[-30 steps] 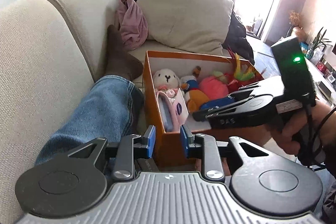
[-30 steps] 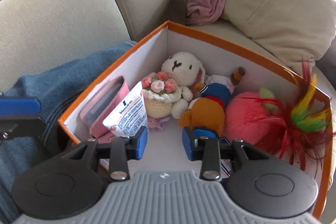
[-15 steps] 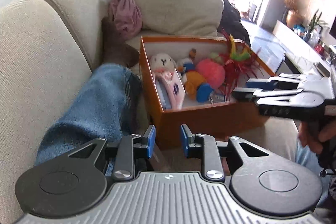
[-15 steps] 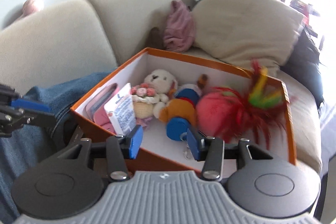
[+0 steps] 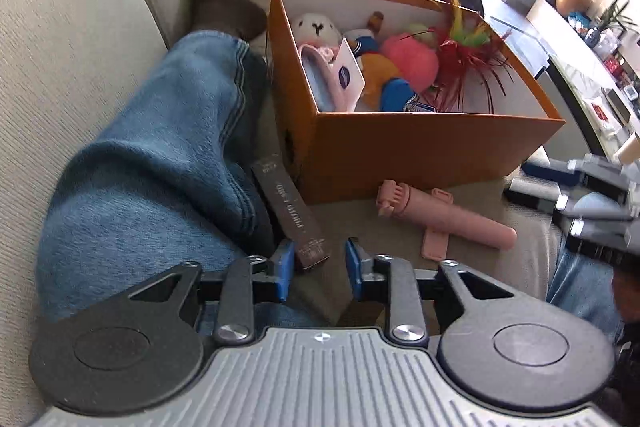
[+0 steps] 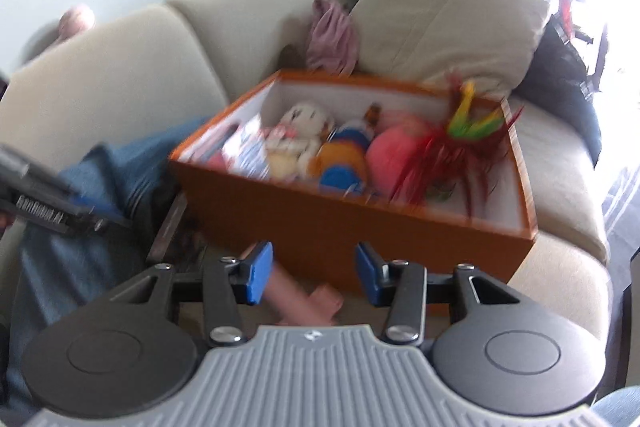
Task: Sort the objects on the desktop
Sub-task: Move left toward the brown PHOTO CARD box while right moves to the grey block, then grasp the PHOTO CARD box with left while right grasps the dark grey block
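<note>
1. Hovering low over the sofa seat, the left gripper (image 5: 316, 269) has its blue pads apart with nothing pressed between them; its jaws have just been opening.
2. Just ahead of its left pad lies a dark slim box (image 5: 290, 213), one end reaching between the pads without touching either.
3. Ahead and to its right, a pink tube-shaped object (image 5: 448, 219) lies on the cushion, close before the orange box (image 5: 420, 151).
4. Further ahead, the orange box holds a white plush rabbit (image 5: 316, 27), a pink ball (image 5: 410, 61) and red feathers (image 5: 468, 63).
5. The right gripper (image 6: 314, 275) stands wide and empty in a blurred view, the pink object just beyond its pads.
6. A person's jeans-clad leg (image 5: 160, 139) lies left of the left gripper.
</note>
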`<action>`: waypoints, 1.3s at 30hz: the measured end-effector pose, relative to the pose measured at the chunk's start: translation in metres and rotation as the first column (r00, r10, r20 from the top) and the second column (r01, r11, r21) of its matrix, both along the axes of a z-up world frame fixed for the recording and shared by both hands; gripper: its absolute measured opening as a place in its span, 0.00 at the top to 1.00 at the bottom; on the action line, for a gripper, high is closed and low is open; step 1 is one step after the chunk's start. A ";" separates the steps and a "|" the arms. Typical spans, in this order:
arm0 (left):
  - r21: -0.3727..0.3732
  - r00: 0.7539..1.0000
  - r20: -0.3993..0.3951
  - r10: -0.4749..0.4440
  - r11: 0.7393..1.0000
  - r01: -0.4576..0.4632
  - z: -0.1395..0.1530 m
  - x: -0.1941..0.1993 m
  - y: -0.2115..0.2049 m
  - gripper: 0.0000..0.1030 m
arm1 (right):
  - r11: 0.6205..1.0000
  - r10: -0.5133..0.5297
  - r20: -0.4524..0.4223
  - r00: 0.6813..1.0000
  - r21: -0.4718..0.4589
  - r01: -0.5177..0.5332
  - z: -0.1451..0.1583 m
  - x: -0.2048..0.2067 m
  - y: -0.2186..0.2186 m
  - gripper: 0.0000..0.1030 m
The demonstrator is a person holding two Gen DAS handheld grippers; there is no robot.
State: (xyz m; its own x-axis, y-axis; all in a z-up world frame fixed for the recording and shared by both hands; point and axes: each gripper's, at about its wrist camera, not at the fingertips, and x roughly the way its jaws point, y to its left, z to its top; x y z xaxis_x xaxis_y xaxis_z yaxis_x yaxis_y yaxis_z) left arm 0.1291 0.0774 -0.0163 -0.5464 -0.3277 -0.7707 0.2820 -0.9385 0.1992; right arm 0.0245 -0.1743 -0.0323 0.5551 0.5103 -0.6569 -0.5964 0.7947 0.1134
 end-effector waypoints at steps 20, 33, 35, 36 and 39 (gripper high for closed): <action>-0.092 0.936 0.138 0.323 0.945 -0.313 -0.047 -0.039 -0.009 0.67 | 0.996 0.065 -0.122 0.990 -0.051 -0.071 -0.034 -0.001 0.011 0.54; -0.101 0.954 0.042 0.295 0.952 -0.290 0.006 0.007 0.009 0.73 | 0.949 0.313 -0.161 0.936 0.002 -0.316 -0.026 -0.039 0.038 0.52; -0.113 0.958 0.035 0.283 0.954 -0.278 0.012 0.006 0.016 0.74 | 0.937 0.343 -0.167 0.924 -0.013 -0.350 -0.027 -0.046 0.044 0.52; -0.115 0.962 0.037 0.271 0.957 -0.265 0.014 0.003 0.020 0.75 | 0.933 0.349 -0.174 0.921 -0.025 -0.359 -0.028 -0.048 0.045 0.52; -0.112 0.972 0.034 0.231 0.968 -0.226 0.023 0.006 0.029 0.75 | 0.932 0.338 -0.217 0.916 -0.062 -0.358 -0.033 -0.047 0.041 0.51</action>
State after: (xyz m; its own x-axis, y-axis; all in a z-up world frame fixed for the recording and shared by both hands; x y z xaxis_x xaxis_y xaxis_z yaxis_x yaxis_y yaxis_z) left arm 0.1352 0.1060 0.0072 -0.4120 -0.5215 -0.7472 0.4743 -0.8229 0.3128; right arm -0.0226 -0.1335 -0.0655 0.2067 0.5745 -0.7920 -0.8104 0.5541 0.1905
